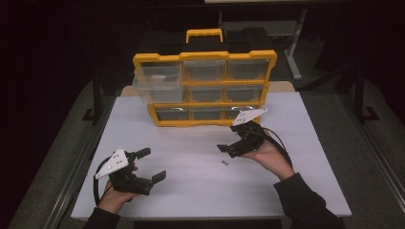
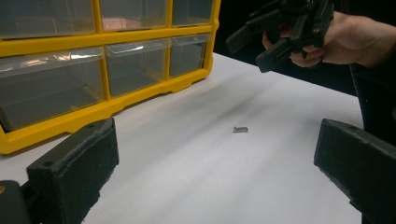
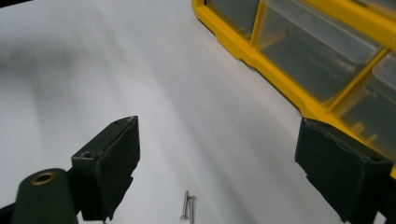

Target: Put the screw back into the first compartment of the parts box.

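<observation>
A small metal screw lies on the white table top, in front of a yellow organizer with clear drawers. My right gripper hovers just above and behind the screw, jaws open and empty, tilted down toward it. In the right gripper view the screw lies low between the wide-apart jaws of the right gripper. My left gripper rests open at the near left, nothing in it. In the left gripper view the screw lies ahead of the left gripper, with the right gripper above it.
The organizer's top-left drawer is pulled out toward me; the other drawers sit flush. The organizer's yellow frame runs close along the right gripper's right side. Table edges drop off at left, right and front.
</observation>
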The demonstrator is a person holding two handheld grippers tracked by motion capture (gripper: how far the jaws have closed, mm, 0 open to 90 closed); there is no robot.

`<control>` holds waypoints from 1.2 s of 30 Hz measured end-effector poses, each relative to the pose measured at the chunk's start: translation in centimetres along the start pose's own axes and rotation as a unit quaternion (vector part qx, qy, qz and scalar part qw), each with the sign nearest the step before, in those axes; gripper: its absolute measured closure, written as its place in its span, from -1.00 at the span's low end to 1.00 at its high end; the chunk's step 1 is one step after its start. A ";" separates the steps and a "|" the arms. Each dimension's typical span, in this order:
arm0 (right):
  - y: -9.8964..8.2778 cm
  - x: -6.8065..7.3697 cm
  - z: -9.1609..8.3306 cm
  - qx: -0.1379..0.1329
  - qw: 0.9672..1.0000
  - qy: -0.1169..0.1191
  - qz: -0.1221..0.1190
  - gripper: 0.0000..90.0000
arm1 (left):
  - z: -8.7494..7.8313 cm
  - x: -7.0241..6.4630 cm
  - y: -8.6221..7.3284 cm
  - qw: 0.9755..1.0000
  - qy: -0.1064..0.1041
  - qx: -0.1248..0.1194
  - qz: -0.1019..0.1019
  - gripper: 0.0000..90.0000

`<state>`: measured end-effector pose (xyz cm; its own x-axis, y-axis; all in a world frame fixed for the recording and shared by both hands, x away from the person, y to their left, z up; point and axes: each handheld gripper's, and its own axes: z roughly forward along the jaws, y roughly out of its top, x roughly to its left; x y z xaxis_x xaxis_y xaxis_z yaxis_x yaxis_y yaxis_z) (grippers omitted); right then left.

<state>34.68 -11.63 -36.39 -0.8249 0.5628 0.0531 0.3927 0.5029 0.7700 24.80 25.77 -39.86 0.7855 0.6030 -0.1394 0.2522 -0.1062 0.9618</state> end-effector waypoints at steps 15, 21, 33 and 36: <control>-2.3 -0.5 1.2 0.018 1.000 -0.001 0.014 -0.60 | -0.1 0.2 0.0 1.000 0.000 0.002 0.003 -1.00; -3.0 -1.0 1.7 0.026 0.999 0.007 0.026 -0.37 | 0.0 0.1 0.0 1.000 -0.001 0.002 0.004 -1.00; -3.9 -0.9 3.1 0.067 0.997 0.030 0.027 0.18 | 0.0 0.1 0.0 1.000 -0.003 0.001 0.003 -1.00; -4.0 -0.9 3.3 0.076 0.996 0.032 0.033 0.33 | 0.1 0.1 0.0 1.000 -0.002 0.002 0.006 -1.00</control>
<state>35.16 -12.00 -41.62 -0.8173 0.5578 0.1447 0.5004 0.5626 0.6581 24.93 25.79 -39.86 0.7907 0.5982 -0.1299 0.2462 -0.1166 0.9622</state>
